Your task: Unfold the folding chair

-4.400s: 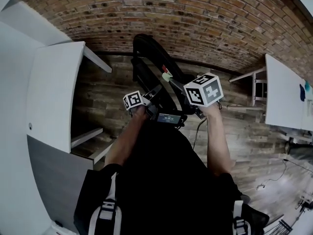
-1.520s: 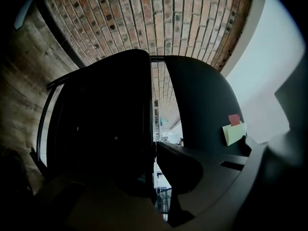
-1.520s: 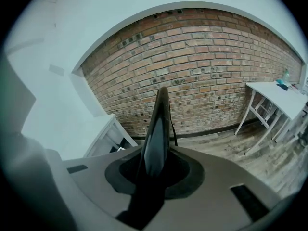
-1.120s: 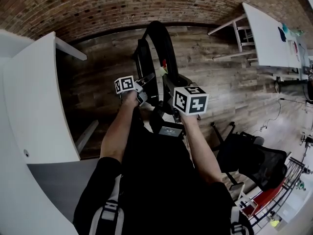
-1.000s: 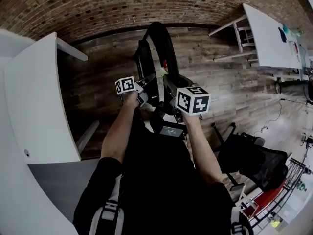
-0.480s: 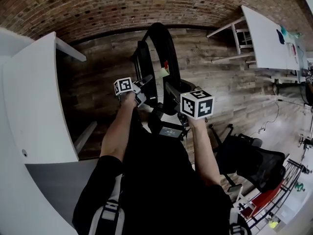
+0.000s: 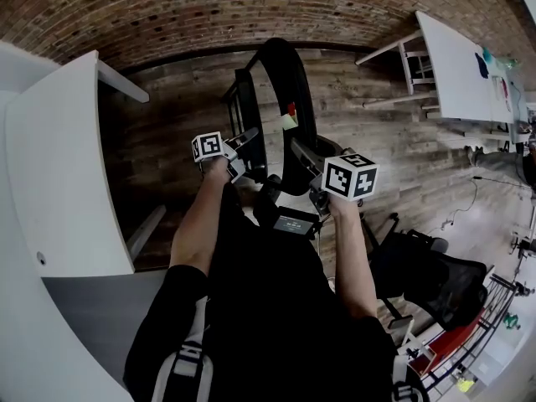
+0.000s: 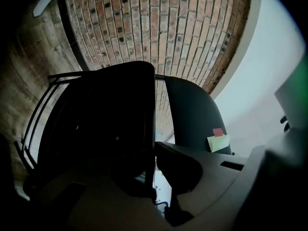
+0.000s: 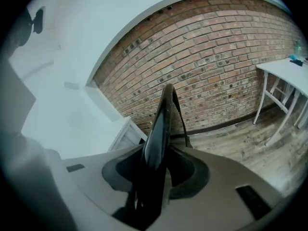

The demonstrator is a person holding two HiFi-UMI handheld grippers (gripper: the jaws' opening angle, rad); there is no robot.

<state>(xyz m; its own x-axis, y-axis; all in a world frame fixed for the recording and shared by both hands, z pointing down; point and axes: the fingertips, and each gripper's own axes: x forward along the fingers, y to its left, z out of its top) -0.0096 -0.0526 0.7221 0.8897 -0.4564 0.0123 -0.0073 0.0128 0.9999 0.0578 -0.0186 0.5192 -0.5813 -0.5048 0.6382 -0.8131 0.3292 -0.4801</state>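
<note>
Head view: folding chair (image 7: 281, 47) not yet unfolded, one grip on, one off

The chair is seen standing upright on the wooden floor (image 7: 377, 157), near the floor's far edge at the brick wall (image 7: 209, 7) and clear of the white desk (image 7: 59, 166) at its right edge. The panels lie close together, so the seat is judged not yet swung out.

Left gripper (image 7: 249, 134): jaws are brought almost together. In the left gripper view they appear pinched on the thin edge of a dark panel (image 8: 106, 119), though the contact is too dark to be confirmed.

Right gripper (image 7: 296, 147): jaws have just been opening and are set wide. A glossy black edge (image 9: 161, 124) of the chair is seen between them with clearance at both pads, so nothing is clamped.

Handling, as judged:
- A stiff frame and hard panels are assumed, with no give expected.
- Weight is likely moderate, enough for the chair to tip or swing if held off-centre.
- The gloss finish is expected to be slippery under the pads, so a rim or tube is preferred over a flat face.
- The back is best held fixed by one gripper while the seat's free edge is pulled away by the other.
- The hinge zone is to be avoided because of pinch risk.
</note>
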